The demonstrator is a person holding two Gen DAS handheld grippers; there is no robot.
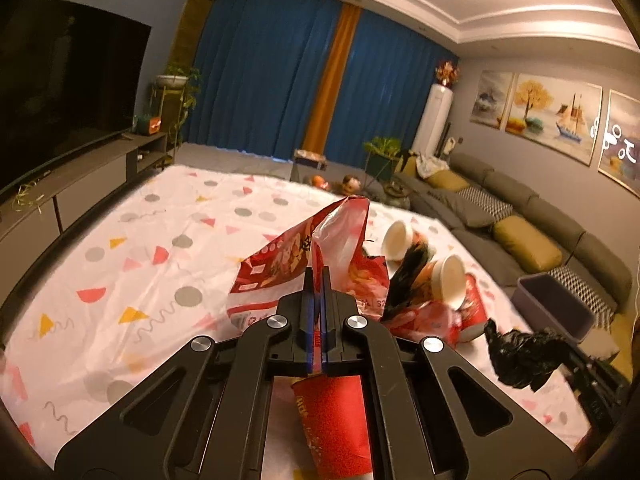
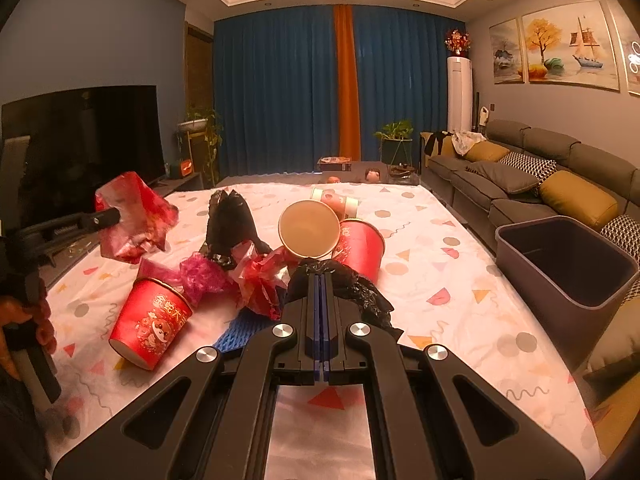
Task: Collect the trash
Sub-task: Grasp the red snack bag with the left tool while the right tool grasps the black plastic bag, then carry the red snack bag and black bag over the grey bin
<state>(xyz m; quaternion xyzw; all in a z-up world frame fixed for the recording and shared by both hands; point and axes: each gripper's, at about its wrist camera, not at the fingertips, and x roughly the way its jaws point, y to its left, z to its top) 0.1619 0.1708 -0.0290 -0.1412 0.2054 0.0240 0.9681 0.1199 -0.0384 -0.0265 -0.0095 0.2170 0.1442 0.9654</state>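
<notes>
Right gripper [image 2: 321,280]: clenched on a crumpled black plastic bag [image 2: 352,288], held above the tablecloth [image 2: 460,292] near its front edge.
Left gripper [image 1: 317,276]: clamped on a red snack wrapper [image 1: 288,256], lifted clear of the cloth; in the right wrist view the same wrapper hangs at that tool's tip over the left edge.
Near cup: a red paper cup [image 2: 150,322] lies on its side towards the front-left, just beside a blue knitted piece [image 2: 240,330].
Middle heap: pink and red crumpled plastic [image 2: 240,276] with another black bag [image 2: 232,224] standing up behind it.
Centre cups: a cup with its open mouth facing the camera [image 2: 310,229], touching a red cup [image 2: 362,250] tipped over on its right.
Far cup: a white-ended cup [image 2: 336,200] lies behind those two, nearer the far edge.
Bin: a grey plastic bin [image 2: 568,300] stands off the right edge, between the table and the sofa [image 2: 520,176].
</notes>
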